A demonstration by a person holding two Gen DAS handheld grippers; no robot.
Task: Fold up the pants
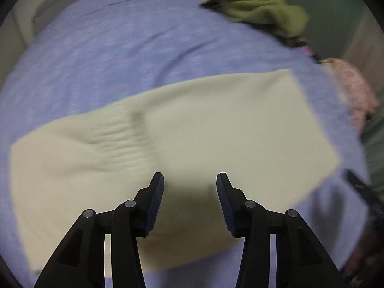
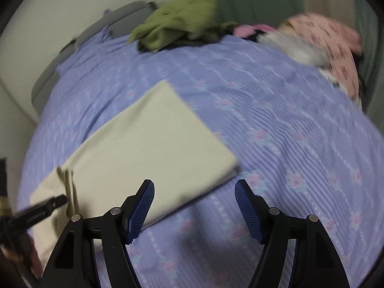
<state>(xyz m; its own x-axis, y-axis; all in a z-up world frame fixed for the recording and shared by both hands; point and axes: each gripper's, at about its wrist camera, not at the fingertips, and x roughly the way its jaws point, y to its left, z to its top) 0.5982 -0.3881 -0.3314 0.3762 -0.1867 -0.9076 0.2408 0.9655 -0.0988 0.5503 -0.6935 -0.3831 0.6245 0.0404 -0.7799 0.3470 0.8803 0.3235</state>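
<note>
Cream pants [image 1: 216,129] lie folded flat on a lilac flowered bedspread [image 1: 120,48]. Their gathered waistband shows at the left in the left wrist view. My left gripper [image 1: 190,180] is open and empty, hovering just above the near edge of the pants. In the right wrist view the pants [image 2: 144,144] lie to the left, and my right gripper [image 2: 195,187] is open and empty above the bedspread [image 2: 288,144], beside the pants' right corner. The left gripper [image 2: 57,201] shows blurred at the left edge there.
A crumpled green garment [image 1: 259,7] lies at the far edge of the bed, also in the right wrist view [image 2: 180,21]. A pink patterned garment [image 2: 331,43] lies at the far right. A grey headboard cushion [image 2: 72,55] and a pale wall stand behind.
</note>
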